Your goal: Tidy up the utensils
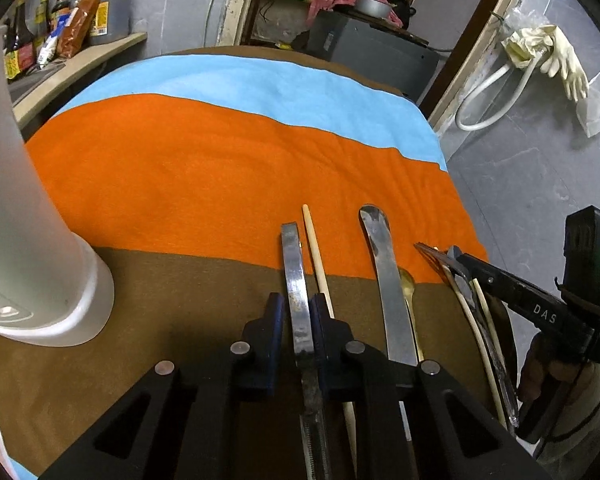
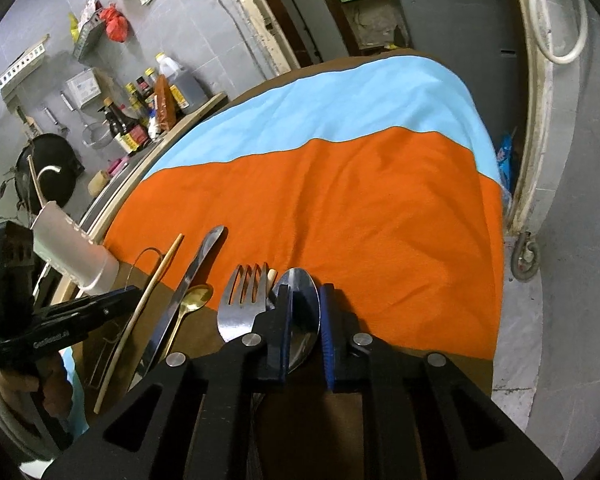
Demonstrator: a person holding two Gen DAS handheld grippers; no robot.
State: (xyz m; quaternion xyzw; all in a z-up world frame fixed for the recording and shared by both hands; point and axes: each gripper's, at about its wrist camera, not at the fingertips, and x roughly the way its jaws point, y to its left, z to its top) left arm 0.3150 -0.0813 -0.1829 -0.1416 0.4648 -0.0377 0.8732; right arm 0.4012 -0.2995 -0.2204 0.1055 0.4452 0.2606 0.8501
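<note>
On the near brown strip of the tabletop (image 1: 180,320), utensils lie in a row. Left tongs (image 1: 296,312) clamped on a flat metal peeler (image 1: 294,264), likely mid-pickup. Right tongs (image 2: 304,312) straddle the spoon (image 2: 300,300), fingers close either side; contact cannot be told. Fork (image 2: 240,304) just left of it, then knife (image 2: 192,276), gold spoon (image 2: 194,300), chopstick (image 2: 148,292). White holder (image 1: 40,240) stands far left. Next, probably: lift peeler, carry to holder, drop upright. Peeler looks worn, dull-stained.
</note>
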